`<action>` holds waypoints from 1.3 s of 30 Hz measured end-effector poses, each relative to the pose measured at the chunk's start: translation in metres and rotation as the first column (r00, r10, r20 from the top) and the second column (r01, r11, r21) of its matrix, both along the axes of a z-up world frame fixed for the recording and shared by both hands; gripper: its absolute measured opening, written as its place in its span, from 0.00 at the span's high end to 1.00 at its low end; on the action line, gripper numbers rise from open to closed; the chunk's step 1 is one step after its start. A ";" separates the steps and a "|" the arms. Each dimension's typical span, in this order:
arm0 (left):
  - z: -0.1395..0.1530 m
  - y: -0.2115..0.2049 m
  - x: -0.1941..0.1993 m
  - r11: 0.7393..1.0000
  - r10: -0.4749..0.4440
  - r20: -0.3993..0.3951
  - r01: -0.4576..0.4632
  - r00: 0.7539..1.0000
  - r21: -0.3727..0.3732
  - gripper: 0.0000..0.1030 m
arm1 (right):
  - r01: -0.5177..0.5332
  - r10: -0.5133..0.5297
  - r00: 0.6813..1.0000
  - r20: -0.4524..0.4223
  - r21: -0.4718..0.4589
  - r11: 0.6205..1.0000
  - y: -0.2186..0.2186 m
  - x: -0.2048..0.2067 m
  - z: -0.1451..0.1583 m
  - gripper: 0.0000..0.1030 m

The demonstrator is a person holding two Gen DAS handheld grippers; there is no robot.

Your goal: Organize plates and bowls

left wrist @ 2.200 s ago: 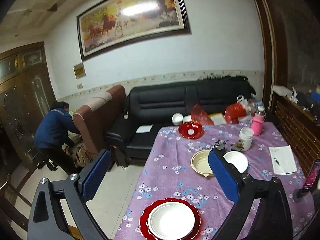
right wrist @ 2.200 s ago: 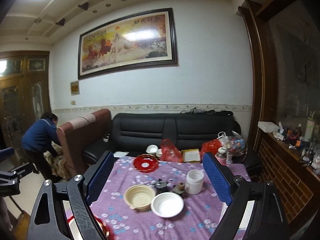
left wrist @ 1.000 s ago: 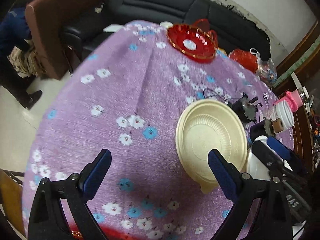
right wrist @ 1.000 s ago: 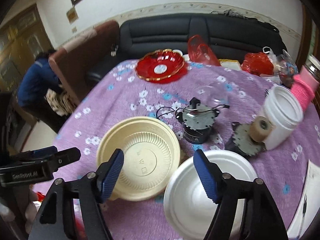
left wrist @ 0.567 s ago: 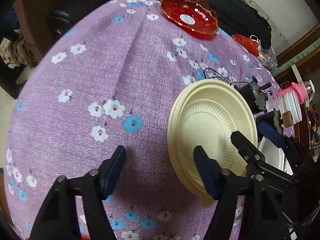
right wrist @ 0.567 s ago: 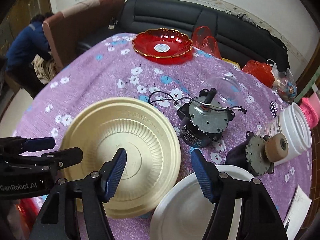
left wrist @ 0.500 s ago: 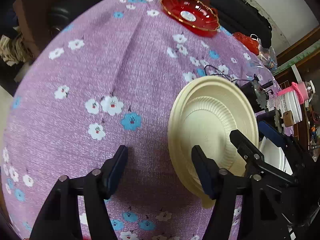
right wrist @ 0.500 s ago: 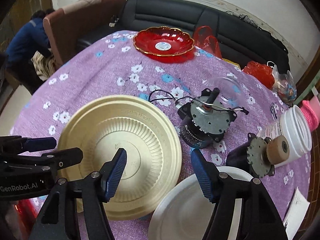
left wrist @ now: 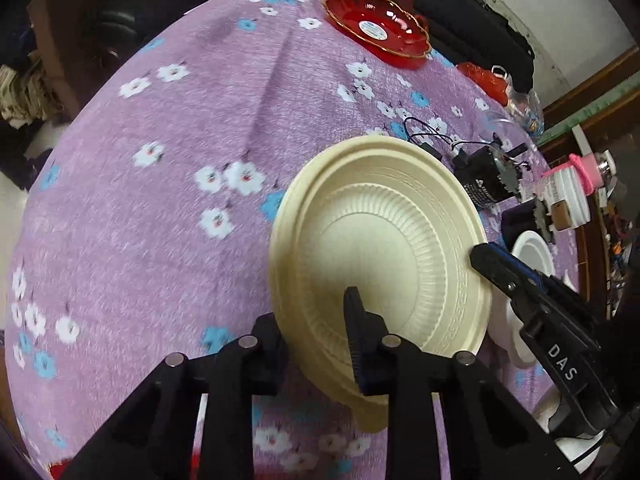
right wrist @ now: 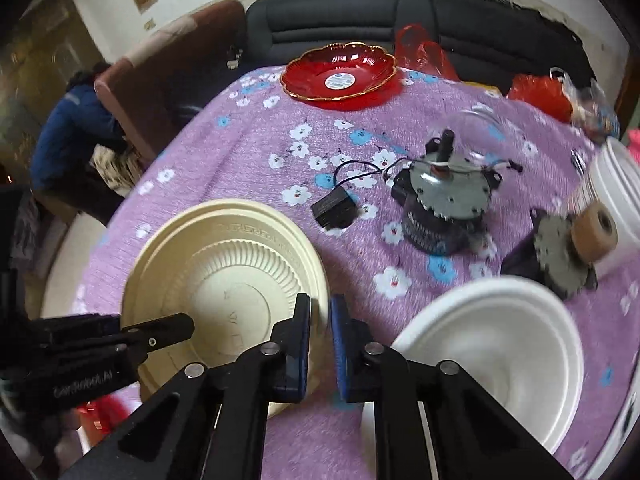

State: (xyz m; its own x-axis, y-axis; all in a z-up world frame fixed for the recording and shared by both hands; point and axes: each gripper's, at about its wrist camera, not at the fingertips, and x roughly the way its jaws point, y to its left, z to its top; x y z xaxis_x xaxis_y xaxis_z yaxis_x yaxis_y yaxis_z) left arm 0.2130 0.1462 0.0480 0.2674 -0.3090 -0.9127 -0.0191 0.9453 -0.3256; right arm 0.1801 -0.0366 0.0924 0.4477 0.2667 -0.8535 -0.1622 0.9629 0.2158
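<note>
The cream ribbed plastic bowl (left wrist: pixel 380 264) is seen on the counter (left wrist: pixel 160 160), which is covered by a purple flowered cloth, and is gripped from two sides at once. The left gripper (left wrist: pixel 320 332) is closed on the near rim: one finger is placed inside the bowl and the other outside the wall, so the rim is pinched between them. The right gripper (right wrist: pixel 320 344) is closed on the opposite rim in the same way, with the rim edge caught in the narrow gap between its fingers. A two-sided hold is judged to have been chosen because the thin wall would flex and tip under a single pinch. Whether the bowl is lifted or resting on the cloth cannot be told.

The bowl is empty. Just beside it, to the right, a white foam bowl (right wrist: pixel 492 352) is noted, also empty and apart from the fingers. At the far edge a red scalloped glass dish (right wrist: pixel 340 68) with a round label in its middle is recorded; nothing else is in it. Between these lie a grey geared motor with wires (right wrist: pixel 444 200) and a white plastic jar (right wrist: pixel 616 184). A red plate edge (left wrist: pixel 60 468) is glimpsed at the near border. Stacking of the cream bowl is judged to be the step in hand.
</note>
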 end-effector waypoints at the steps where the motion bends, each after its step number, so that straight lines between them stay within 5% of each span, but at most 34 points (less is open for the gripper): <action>1: 0.004 0.002 -0.005 1.000 0.003 0.008 -0.003 1.000 -0.001 0.77 | 0.000 0.000 1.000 0.011 0.003 1.000 0.002 -0.006 0.005 0.89; 19: 0.085 0.066 -0.151 0.997 0.064 0.176 -0.071 0.982 0.028 0.77 | -0.077 0.064 0.986 0.154 0.081 0.994 0.068 -0.129 0.086 0.88; 29: 0.064 0.119 -0.221 0.988 0.143 0.160 -0.151 0.977 0.042 0.77 | -0.146 0.134 0.984 0.119 0.096 0.985 0.123 -0.184 0.063 0.88; 39: 0.032 0.138 -0.239 0.981 0.169 0.129 -0.179 0.977 0.071 0.74 | -0.155 0.151 0.987 0.059 0.069 0.985 0.149 -0.198 0.022 0.88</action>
